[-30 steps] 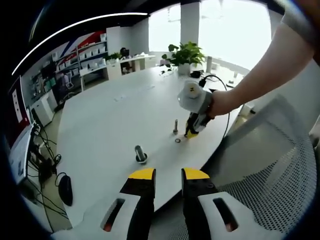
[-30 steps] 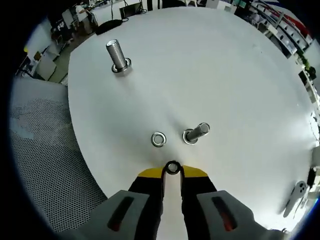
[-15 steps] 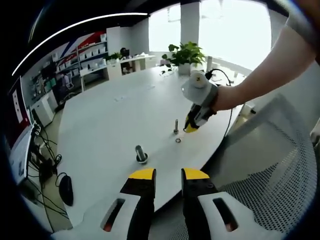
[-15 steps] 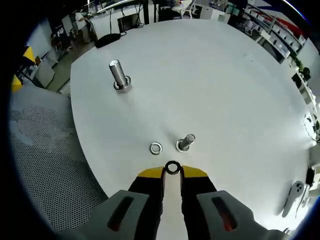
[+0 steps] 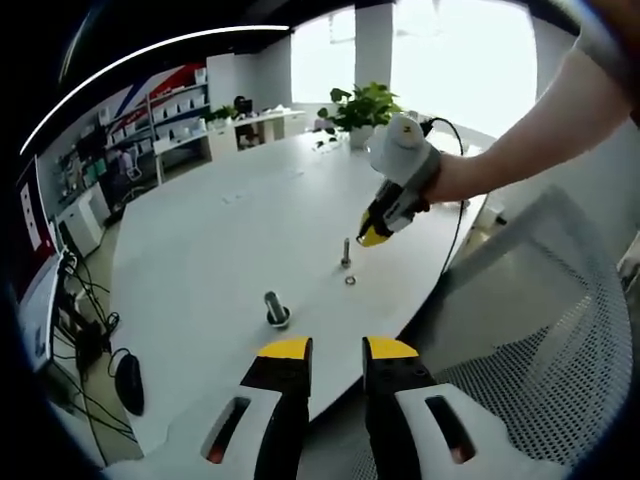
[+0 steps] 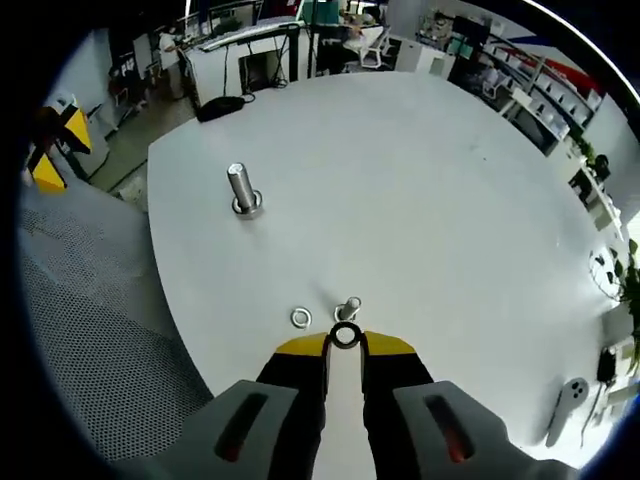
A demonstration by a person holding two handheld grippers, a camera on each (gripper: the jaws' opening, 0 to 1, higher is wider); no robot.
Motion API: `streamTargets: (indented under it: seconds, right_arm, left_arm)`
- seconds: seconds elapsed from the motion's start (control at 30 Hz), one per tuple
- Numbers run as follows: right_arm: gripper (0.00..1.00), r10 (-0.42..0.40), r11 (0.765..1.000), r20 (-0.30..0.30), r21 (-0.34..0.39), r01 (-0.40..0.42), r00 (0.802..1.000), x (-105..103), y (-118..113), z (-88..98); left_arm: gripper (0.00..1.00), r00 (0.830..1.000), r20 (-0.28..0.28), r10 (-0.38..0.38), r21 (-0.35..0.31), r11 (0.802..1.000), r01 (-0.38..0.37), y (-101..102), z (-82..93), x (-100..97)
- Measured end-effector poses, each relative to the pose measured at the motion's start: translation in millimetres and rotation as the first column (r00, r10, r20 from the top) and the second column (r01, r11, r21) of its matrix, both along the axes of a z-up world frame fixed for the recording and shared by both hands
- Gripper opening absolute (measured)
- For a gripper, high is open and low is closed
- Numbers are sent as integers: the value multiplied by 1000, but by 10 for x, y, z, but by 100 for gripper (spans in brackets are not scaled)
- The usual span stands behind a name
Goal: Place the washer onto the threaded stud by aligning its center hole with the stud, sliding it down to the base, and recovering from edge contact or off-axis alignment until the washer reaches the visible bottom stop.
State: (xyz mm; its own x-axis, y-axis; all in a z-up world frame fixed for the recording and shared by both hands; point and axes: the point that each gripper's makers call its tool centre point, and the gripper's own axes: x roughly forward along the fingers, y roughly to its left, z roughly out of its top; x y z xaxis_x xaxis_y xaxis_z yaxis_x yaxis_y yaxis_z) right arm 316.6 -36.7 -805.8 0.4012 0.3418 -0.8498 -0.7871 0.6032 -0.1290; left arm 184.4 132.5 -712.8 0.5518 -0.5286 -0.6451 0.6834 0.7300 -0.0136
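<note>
The right hand-held gripper (image 6: 344, 343) pinches a washer (image 6: 346, 335) just above the near threaded stud (image 6: 349, 308) on the white counter (image 6: 430, 200). The left hand-held gripper (image 5: 337, 350) hovers off the counter's edge, jaws slightly apart, holding nothing.

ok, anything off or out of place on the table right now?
Nothing damaged or spilled. One loose steel washer lies flat on the white table beside the small threaded stud, not on it; the right gripper holds another washer.
</note>
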Motion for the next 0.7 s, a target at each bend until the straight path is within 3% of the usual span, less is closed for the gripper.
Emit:
streamTargets:
  seconds: [0.37,0.7]
  right_arm:
    - [14,43,999,1,-23,-43,999,85,168,-17]
    - [14,35,998,-18,-52,-36,999,142,110,-77]
  left_arm:
    - [17,1000,4,1,-3,1000,-1,3,15,-1]
    - [17,1000,5,9,-8,1000,-9,12,15,10]
